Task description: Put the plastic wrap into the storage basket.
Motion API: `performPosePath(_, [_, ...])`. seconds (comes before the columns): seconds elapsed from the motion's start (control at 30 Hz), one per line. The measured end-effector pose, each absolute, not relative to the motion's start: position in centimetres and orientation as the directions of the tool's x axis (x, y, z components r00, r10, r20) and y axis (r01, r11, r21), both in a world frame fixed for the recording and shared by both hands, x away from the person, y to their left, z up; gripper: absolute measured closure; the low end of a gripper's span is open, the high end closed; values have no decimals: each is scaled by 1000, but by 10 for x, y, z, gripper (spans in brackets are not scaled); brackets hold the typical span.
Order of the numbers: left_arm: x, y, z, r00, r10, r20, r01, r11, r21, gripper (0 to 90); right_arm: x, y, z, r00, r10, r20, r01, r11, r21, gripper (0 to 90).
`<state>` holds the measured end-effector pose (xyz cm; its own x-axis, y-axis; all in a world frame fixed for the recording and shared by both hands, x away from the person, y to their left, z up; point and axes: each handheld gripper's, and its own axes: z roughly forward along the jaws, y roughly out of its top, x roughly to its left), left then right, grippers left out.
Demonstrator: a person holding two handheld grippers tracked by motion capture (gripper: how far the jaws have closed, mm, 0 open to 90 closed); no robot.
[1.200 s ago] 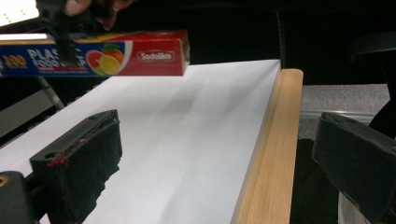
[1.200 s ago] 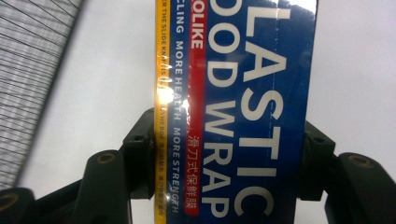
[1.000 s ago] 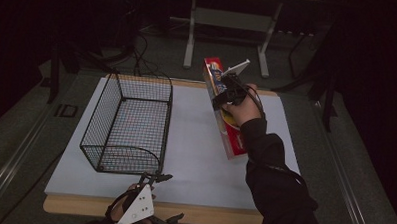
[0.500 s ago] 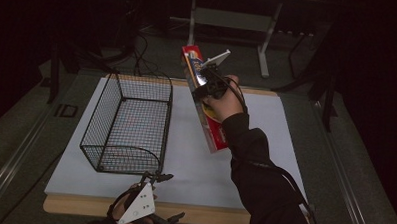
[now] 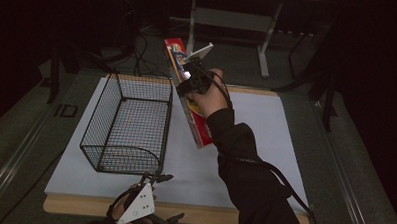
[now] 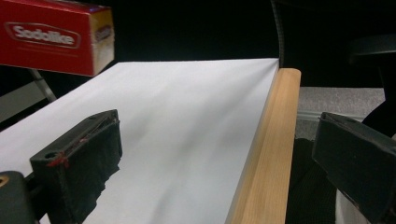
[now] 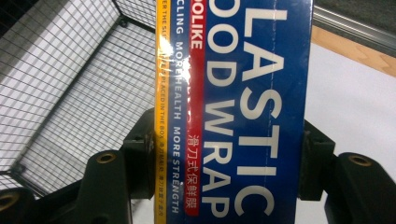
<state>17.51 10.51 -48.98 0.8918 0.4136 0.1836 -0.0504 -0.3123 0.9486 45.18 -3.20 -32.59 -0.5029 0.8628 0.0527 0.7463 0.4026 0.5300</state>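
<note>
My right gripper (image 5: 191,80) clamps the long plastic wrap box (image 5: 192,106) across its width, lifted off the white table (image 5: 255,144), with the wire basket (image 5: 128,120) just to its left and below. My left gripper (image 5: 151,200) rests at the table's near edge, jaws spread wide around nothing.

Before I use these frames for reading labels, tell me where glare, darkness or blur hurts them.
High view: the surroundings are dark, only the table is lit, and the box print is small. Right gripper view: a glare streak runs down the box's yellow edge, though the big letters read. Left gripper view: the jaws are soft and close, while the red box end is legible.
</note>
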Motion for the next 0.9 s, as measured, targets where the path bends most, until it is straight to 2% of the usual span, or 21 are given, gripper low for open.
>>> performPosePath(0.63, [172, 106, -490, 894, 408, 183, -49, -318, 947, 20, 439, 40, -312, -586, 808, 56, 676, 449, 585, 391])
performPosePath(0.9, [170, 107, -490, 894, 407, 187, -51, -322, 945, 20, 440, 64, -315, -594, 801, 71, 667, 442, 600, 392])
